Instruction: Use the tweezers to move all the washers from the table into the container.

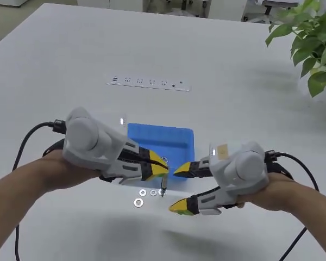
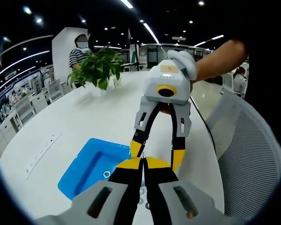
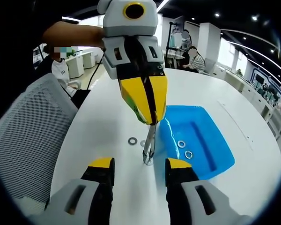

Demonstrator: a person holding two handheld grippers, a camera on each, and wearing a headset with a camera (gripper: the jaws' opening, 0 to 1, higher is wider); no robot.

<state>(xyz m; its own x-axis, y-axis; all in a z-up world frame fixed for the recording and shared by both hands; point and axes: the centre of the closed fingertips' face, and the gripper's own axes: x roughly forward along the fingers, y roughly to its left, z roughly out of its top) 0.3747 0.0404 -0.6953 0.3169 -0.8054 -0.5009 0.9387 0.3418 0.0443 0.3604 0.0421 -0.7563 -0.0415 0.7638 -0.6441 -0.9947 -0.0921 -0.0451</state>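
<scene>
Right now my left gripper (image 1: 164, 163) has its jaws pressed together on the tweezers (image 3: 149, 143), which hang down from the yellow tips toward the table (image 1: 70, 49); in the right gripper view their points meet the tabletop at a washer (image 3: 148, 162), though I cannot tell whether they grip it. My right gripper (image 3: 140, 164) holds nothing; its jaws stand spread, one on either side of the tweezers' points in its own view; in the head view it sits at three o'clock from the left one, the two facing each other.

Loose washers (image 1: 143, 192) lie in a short row on the table at nine o'clock of the tweezers' points in the head view, with one more at seven o'clock, a little apart; all of these are outside the container (image 1: 163, 142). That blue container lies flat at twelve o'clock from the points, just beside them; in the right gripper view two washers (image 3: 181, 144) rest on its floor, near each other.

Farther out at twelve o'clock a power strip (image 1: 148, 82) lies on the table; a plant (image 1: 309, 43) reaches in at two o'clock; a mesh chair (image 2: 243, 150) shows at three o'clock in the left gripper view.
</scene>
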